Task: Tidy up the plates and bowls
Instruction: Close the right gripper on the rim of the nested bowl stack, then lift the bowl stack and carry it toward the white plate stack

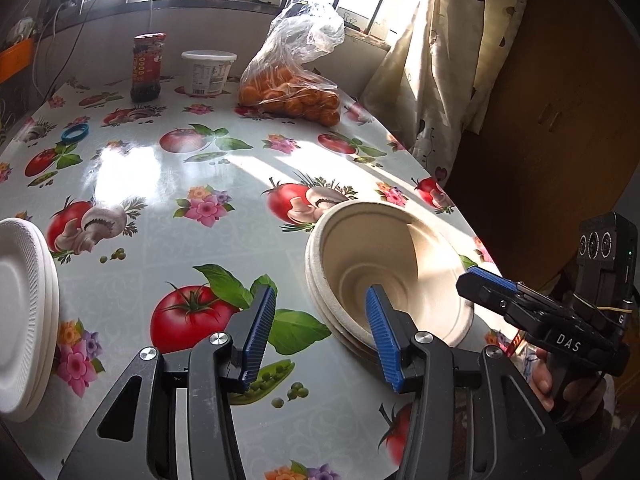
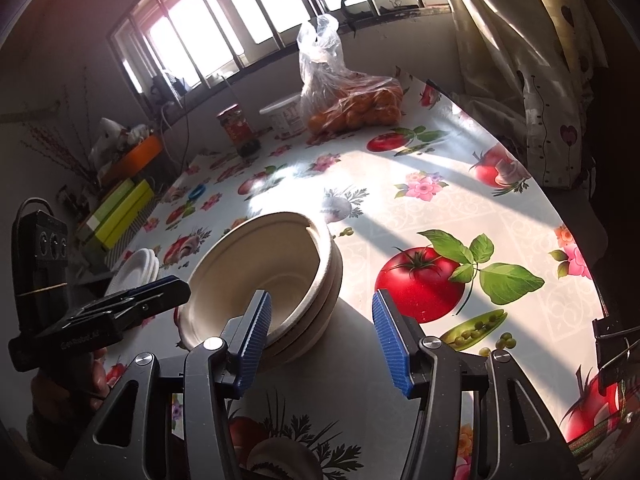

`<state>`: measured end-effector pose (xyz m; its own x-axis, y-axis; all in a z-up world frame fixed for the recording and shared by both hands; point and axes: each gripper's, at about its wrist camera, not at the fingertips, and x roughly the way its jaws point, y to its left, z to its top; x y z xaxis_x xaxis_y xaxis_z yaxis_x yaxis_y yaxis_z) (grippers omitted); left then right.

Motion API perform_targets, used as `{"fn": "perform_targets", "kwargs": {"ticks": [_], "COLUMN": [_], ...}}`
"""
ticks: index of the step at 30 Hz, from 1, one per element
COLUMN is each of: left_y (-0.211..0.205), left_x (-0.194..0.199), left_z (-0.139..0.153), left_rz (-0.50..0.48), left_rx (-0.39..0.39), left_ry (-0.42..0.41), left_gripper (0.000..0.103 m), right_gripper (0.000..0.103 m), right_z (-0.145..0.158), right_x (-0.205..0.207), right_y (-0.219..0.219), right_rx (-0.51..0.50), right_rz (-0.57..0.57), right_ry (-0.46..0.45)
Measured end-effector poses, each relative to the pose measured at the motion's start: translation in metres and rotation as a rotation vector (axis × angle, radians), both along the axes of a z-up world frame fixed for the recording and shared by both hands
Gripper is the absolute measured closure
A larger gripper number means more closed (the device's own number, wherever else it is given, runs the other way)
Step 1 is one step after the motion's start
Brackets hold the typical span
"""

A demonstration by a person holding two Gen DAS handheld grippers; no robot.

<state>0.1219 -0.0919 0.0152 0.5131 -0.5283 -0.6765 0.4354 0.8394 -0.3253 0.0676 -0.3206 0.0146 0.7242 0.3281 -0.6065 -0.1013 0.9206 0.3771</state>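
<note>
Two stacks carry the task: nested bowls (image 1: 384,276) toward four o'clock on the table (image 1: 160,184), seen from the left wrist, and plates (image 1: 24,312) at nine o'clock by the table's left edge. Each kind sits in its own pile, which I judge to be the sorting largely done. The bowls tilt, rims staggered, so the nest is not yet seated square. The left gripper (image 1: 320,336) hovers at the stack's near rim with jaws apart; one blue pad shows in front of the bowl wall, the other over bare cloth, nothing pinched. The right gripper (image 2: 322,338) comes from the opposite side, also parted and empty, its left pad just beside the rim, its right over the cloth. Flanking the stack this way suits steadying or nudging it level from both sides. A jar (image 1: 147,66), tub (image 1: 208,72) and bag of oranges (image 1: 292,92) stand at twelve o'clock, well apart, leaving the working space free. A blue ring (image 1: 75,133) lies at ten o'clock.
</note>
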Motion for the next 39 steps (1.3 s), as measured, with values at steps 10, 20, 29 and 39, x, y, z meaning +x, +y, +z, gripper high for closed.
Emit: {"fn": "perform_targets", "kwargs": {"ticks": [10, 20, 29, 39], "left_y": [-0.006, -0.014, -0.018, -0.018], "left_x": [0.006, 0.006, 0.006, 0.007], "left_z": [-0.007, -0.013, -0.016, -0.016], "left_rz": [-0.009, 0.004, -0.013, 0.005], "left_rx": [-0.034, 0.024, 0.001, 0.001], "left_ry": [0.054, 0.061, 0.075, 0.076], "left_gripper": [0.054, 0.055, 0.055, 0.072], "right_gripper": [0.052, 0.067, 0.072, 0.072], "right_z": [-0.007, -0.01, -0.011, -0.011], "right_x": [0.01, 0.012, 0.012, 0.012], "right_y": [-0.002, 0.002, 0.004, 0.005], "right_rx": [0.049, 0.056, 0.05, 0.041], "right_rz": [0.018, 0.039, 0.041, 0.038], "right_ry": [0.028, 0.042, 0.048, 0.048]}}
